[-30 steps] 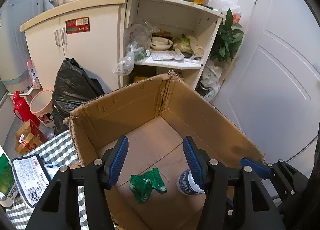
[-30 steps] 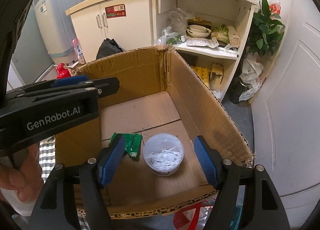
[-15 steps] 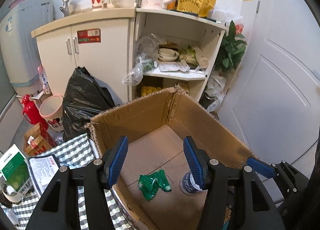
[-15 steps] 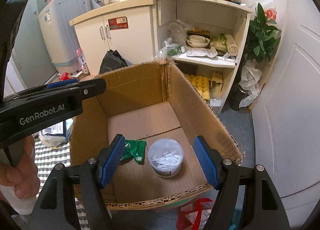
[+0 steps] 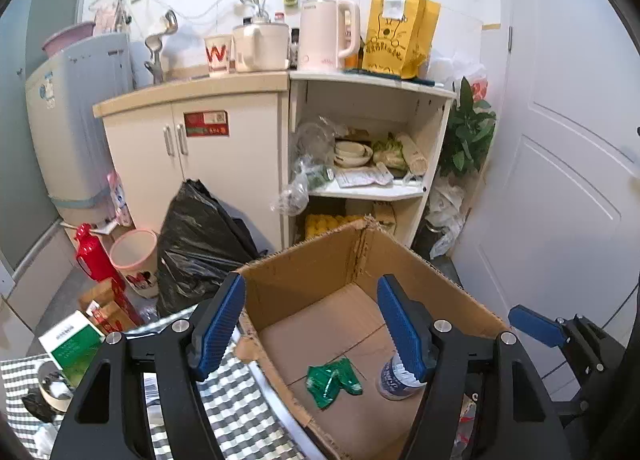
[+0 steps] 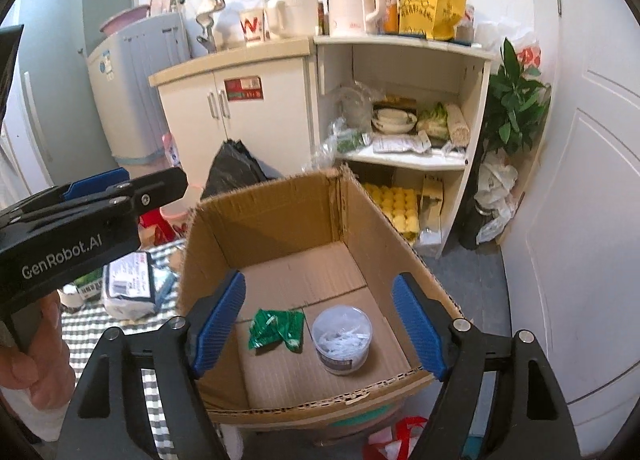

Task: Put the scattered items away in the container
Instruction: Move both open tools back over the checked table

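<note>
Two items are sitting in the cardboard box (image 6: 280,227) right now: a crumpled green packet (image 6: 276,328) and a round clear-lidded tub (image 6: 341,334), side by side on the box floor, packet on the left, tub on the right, apart but close. Both claws hang above the box with nothing in them. Left claw (image 5: 310,326) has its blue pads spread wide, empty air between them. Right claw (image 6: 318,326) is the same, jaws wide apart, framing the packet and tub from above without touching either. On the checkered worktop (image 6: 90,324) to the left of the box there's a white pouch with a barcode label (image 6: 130,286), plus a green and white carton (image 5: 72,342) and a roll of tape (image 5: 54,386) in the left view. A hand (image 6: 30,356) grips the left claw's handle at the edge of the right view.
</note>
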Action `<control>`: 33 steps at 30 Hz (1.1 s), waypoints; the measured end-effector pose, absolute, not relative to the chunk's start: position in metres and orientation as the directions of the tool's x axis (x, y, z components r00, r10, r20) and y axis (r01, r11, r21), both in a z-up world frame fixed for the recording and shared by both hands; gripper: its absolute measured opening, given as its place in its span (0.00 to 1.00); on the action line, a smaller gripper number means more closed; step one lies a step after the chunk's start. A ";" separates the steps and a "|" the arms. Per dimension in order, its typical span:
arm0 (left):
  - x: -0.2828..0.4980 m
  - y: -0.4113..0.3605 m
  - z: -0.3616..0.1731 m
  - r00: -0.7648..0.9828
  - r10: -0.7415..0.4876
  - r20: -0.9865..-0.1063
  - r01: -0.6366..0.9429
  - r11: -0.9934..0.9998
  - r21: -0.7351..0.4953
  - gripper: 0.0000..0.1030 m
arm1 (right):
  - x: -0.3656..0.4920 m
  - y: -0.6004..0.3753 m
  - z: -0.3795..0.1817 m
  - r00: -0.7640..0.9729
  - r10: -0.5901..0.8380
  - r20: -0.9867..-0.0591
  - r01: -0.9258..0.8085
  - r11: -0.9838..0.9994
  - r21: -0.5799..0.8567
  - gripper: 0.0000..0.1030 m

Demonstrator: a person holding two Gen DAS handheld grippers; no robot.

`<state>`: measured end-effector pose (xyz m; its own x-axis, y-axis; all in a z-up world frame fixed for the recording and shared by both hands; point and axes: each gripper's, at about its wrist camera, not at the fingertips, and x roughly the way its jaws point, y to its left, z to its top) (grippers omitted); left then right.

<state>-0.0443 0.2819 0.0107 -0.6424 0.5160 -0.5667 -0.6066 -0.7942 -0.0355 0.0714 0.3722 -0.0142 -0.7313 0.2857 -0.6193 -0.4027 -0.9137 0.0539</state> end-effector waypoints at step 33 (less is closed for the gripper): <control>-0.015 0.086 0.063 -0.867 0.256 -0.427 -0.249 -0.966 -0.073 1.00 | 0.071 0.247 0.032 -0.897 0.096 -0.431 -0.126 -0.991 0.044 1.00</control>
<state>-0.0154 0.0862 0.0630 -0.8675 0.2556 -0.4268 -0.2487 -0.9658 -0.0730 0.0706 0.2474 0.0321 -0.8972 0.0956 -0.4311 -0.1265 -0.9910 0.0435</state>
